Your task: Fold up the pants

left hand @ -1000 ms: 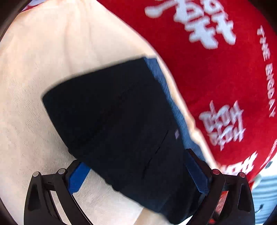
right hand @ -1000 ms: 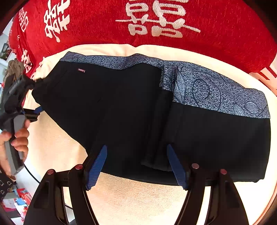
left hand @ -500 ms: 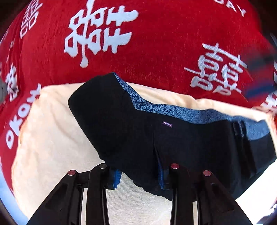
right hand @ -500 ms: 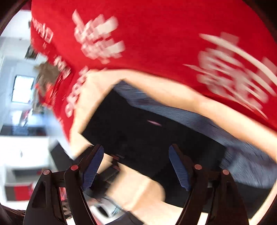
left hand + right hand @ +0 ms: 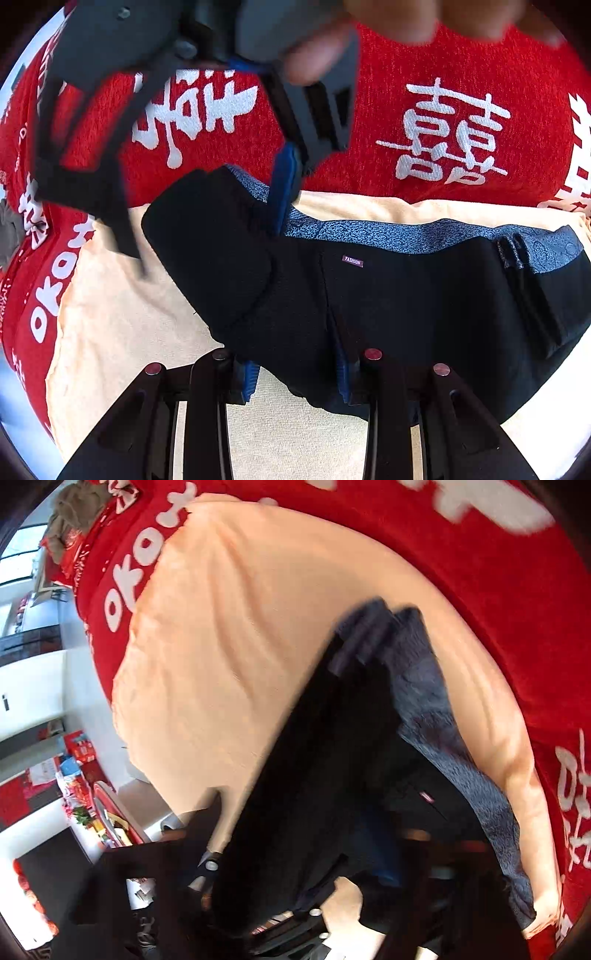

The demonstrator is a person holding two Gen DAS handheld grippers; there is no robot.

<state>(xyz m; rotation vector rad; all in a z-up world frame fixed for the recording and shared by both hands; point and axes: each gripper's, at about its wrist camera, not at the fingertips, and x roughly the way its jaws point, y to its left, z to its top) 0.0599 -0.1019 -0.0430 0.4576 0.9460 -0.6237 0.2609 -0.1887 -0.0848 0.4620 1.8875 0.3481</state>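
Black pants point(image 5: 406, 314) with a blue-grey patterned waistband point(image 5: 388, 236) lie folded across a cream cloth point(image 5: 122, 332). My left gripper point(image 5: 295, 380) is shut on the near edge of the pants, its blue pads point(image 5: 248, 380) pinching the black fabric. From above, a hand brings my right gripper point(image 5: 207, 243) down over the left end of the pants. Its jaws are closing, with that folded end between them and one blue pad point(image 5: 284, 184) at the waistband. The right wrist view is blurred: the pants point(image 5: 314, 757) fill its middle, and my right gripper point(image 5: 295, 867) is a dark smear.
A red blanket point(image 5: 443, 92) with white characters surrounds the cream cloth point(image 5: 240, 646) at the back and left. Beyond the blanket's left edge is a room floor with red boxes and clutter point(image 5: 74, 794).
The left gripper closed on the pants' near edge and has stayed there. The right gripper swept left from the pants' middle and now straddles their left end, jaws narrower.
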